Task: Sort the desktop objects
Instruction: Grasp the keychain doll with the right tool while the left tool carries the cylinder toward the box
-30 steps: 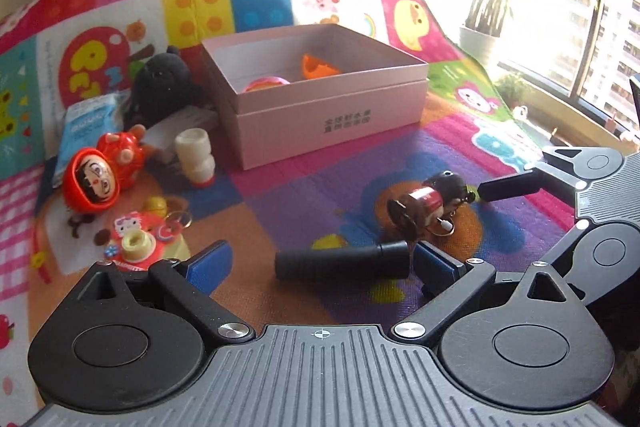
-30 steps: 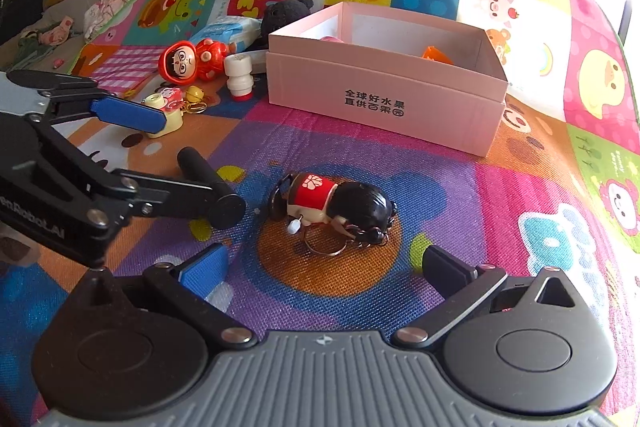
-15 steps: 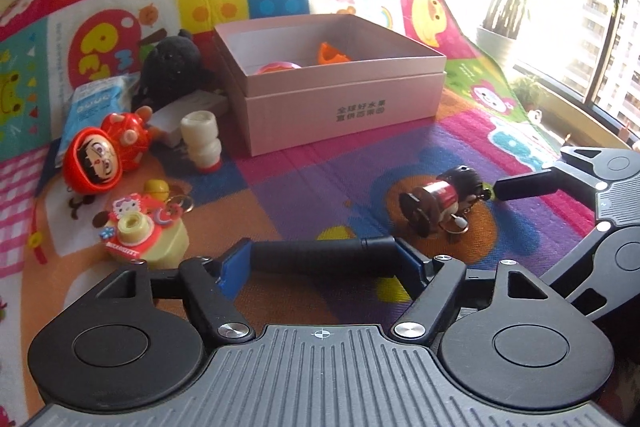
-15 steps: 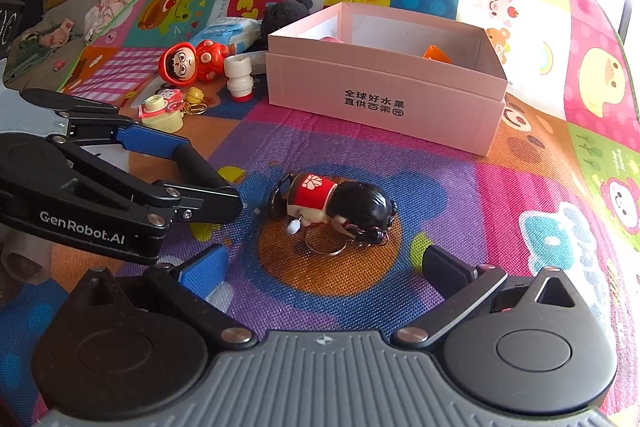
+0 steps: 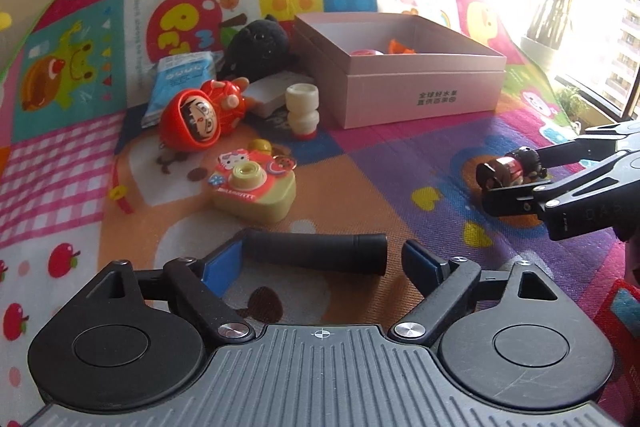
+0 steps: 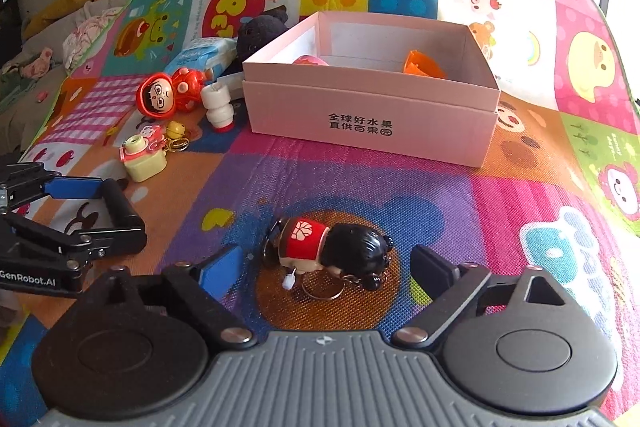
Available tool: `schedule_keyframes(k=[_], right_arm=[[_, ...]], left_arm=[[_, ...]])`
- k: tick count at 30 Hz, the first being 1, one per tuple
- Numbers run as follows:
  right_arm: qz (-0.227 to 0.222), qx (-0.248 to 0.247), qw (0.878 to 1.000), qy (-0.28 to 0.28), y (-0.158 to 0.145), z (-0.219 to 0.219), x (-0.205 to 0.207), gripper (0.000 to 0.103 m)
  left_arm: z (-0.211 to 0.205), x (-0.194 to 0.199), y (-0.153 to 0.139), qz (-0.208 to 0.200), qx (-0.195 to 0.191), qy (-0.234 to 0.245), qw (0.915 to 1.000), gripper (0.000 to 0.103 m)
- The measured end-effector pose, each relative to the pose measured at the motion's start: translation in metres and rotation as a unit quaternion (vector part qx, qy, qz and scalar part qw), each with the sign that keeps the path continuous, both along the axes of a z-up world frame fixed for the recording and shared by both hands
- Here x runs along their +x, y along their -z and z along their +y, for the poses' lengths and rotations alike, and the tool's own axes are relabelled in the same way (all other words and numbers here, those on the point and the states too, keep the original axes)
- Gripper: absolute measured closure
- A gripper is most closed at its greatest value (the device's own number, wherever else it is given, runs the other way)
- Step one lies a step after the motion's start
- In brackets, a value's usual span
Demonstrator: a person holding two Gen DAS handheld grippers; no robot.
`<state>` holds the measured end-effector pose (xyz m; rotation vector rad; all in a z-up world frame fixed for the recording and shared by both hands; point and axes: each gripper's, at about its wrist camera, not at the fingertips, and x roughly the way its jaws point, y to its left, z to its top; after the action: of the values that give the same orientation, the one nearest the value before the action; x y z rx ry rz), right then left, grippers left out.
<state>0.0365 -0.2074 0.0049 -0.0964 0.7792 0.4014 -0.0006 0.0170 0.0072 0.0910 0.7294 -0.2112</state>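
A black cylinder (image 5: pixel 316 253) lies on the play mat between the jaws of my left gripper (image 5: pixel 322 263). Those jaws are opening: the left blue pad still touches one end, and the right pad stands apart from the other. A small doll keychain (image 6: pixel 332 247) with black hair and a red top lies on an orange circle of the mat. My right gripper (image 6: pixel 326 267) straddles it, jaws closing, pads clear of it on both sides. Beyond them sits the pink box (image 6: pixel 368 119), open-topped, with an orange piece (image 6: pixel 424 69) and a pink piece (image 6: pixel 310 59) inside.
Left of the box lie a red round-faced doll (image 5: pixel 192 123), a white ribbed bottle (image 5: pixel 302 109), a yellow toy camera (image 5: pixel 252 187), a black plush (image 5: pixel 260 43) and a blue packet (image 5: pixel 180 79). The toy camera sits just beyond the left gripper. Windows and a plant stand at the right.
My left gripper shut on the black cylinder, carried it leftward toward the toy camera, then its right pad parted from it. The right gripper's jaws have narrowed around the doll keychain.
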Motion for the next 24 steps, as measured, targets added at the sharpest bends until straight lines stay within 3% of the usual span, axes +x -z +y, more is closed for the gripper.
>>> schedule_keyframes(k=[3,4,8,12,18,24], right_arm=[[0.002,-0.011,1.000,-0.007,-0.001,0.007,-0.001,0.033],[0.002,-0.015,1.000,-0.009,-0.002,0.008,-0.001,0.034],[-0.003,-0.019,1.000,-0.012,-0.007,0.010,-0.005,0.035],[-0.010,-0.013,1.000,-0.022,-0.017,0.009,-0.012,0.037],[-0.029,-0.003,0.999,-0.035,-0.037,0.005,-0.024,0.037],[-0.085,0.006,0.996,-0.036,-0.075,-0.007,-0.041,0.037]], left_arm=[[-0.004,-0.001,0.000,-0.005,0.004,0.007,1.0000,0.009],[-0.005,-0.001,0.001,-0.006,0.007,0.007,0.9999,0.009],[-0.004,0.002,0.003,0.000,0.008,0.004,1.0000,0.011],[0.002,0.006,0.003,0.001,-0.005,-0.012,0.9999,0.022],[-0.001,0.001,-0.002,0.001,-0.002,-0.011,0.9999,0.022],[-0.015,-0.013,-0.039,-0.054,0.009,0.012,0.9984,0.022]])
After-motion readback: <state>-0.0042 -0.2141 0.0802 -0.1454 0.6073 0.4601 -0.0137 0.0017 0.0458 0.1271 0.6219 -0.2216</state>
